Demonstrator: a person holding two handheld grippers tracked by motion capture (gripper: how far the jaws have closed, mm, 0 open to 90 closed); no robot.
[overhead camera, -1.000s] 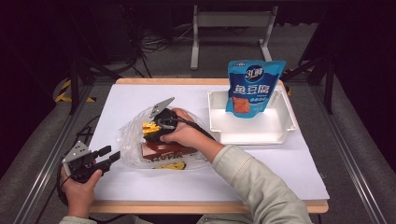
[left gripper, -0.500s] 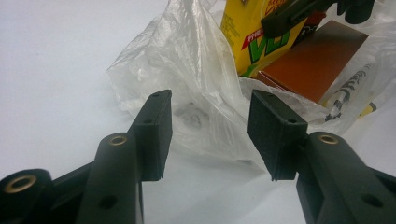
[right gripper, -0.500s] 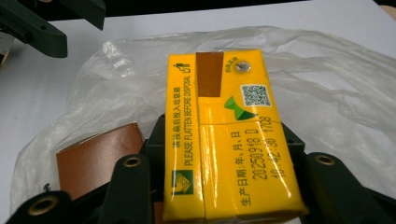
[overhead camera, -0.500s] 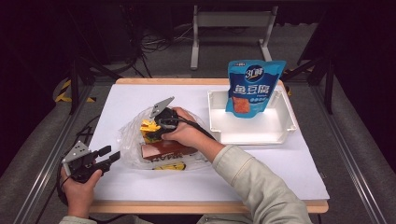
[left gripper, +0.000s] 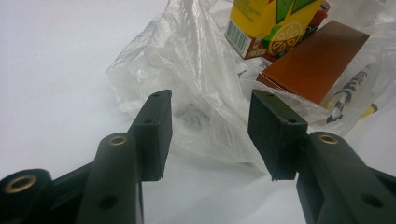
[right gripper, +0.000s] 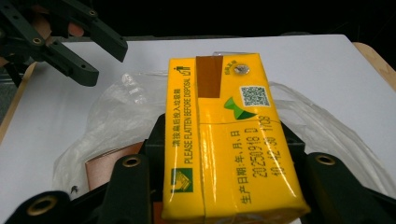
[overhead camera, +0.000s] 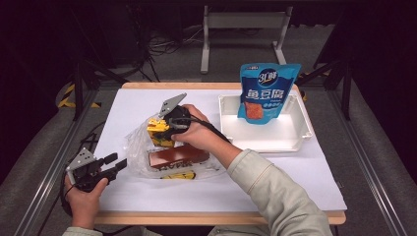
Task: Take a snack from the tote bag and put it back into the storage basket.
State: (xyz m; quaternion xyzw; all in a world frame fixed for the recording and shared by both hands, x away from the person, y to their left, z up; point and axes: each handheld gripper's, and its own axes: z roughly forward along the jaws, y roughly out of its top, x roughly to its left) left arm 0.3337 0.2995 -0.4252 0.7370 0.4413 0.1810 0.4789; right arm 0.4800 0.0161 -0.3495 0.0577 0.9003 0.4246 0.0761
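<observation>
A: From above, one pouch (overhead camera: 265,91) stood in the tray (overhead camera: 295,140); the bag (overhead camera: 137,147) held a brown box (overhead camera: 179,156).

B: The left gripper (left gripper: 210,135) gaped empty before it.

A: The right gripper (right gripper: 224,154) had just clamped one carton (right gripper: 229,149) above the bag.

You look down from above the white table (overhead camera: 147,103); both gripper views sit close, sharing the crinkled clear plastic bag (left gripper: 196,70).
</observation>
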